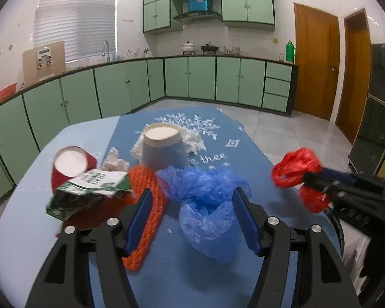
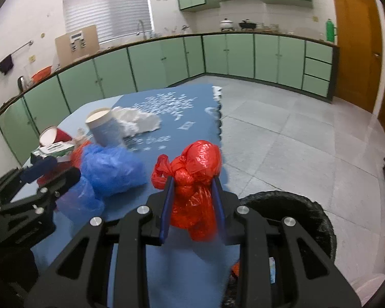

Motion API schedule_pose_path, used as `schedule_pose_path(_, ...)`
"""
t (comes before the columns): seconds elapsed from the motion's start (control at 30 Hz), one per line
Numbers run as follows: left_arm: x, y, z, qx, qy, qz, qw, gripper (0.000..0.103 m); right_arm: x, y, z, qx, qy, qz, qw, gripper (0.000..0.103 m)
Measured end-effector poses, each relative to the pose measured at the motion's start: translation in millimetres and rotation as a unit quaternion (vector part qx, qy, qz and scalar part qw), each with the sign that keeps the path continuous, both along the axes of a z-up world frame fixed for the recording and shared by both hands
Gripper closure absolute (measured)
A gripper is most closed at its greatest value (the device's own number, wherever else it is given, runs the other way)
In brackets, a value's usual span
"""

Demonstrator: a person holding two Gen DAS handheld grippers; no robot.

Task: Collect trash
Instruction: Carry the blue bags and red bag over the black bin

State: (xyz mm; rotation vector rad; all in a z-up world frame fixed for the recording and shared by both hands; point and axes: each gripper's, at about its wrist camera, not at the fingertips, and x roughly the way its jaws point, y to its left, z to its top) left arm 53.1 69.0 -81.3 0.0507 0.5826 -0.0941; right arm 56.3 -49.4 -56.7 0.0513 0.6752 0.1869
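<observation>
Only 2 cups (image 1: 161, 145); 2 bags (image 1: 205, 195)

blue table mat (image 1: 243, 151) — white lettering, partly hidden, "thee" readable

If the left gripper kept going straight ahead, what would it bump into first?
Most likely the crumpled blue plastic bag, which already lies between the open left gripper fingers. The overturned grey cup stands behind it.
</observation>
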Motion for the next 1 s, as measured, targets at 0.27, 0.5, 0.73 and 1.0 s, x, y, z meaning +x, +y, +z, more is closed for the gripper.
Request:
schedule_pose_path(0.27, 14.3, -14.8, -16.6, -0.001, 0.035, -0.012, 0.9993, 0.061, -1.7, -12.9, -3.3, 0.004, 0.001, -0.012, 1.0, 0.075)
schedule_pose_path(0.5, 6.5, -20.2, -9.1, -0.016, 0.024, -0.022, 0.9994, 0.092, -3.5, -14.7, -1.0, 0.005, -0.007, -0.013, 1.0, 0.075)
schedule_pose_path(0.73, -4.8, -29.8, 15.6, -0.02, -0.004, -0.042, 0.9989, 0.093, -12.6, -26.8, 16.4, 0.011, -0.029, -0.025, 0.999, 0.075)
schedule_pose_path(1.0, -8.1, -51.3, 42.6, -0.033, -0.03, -0.083, 0.9955, 0.093, -25.6, -58.5, 34.7, 0.011, -0.053, -0.061, 0.997, 0.075)
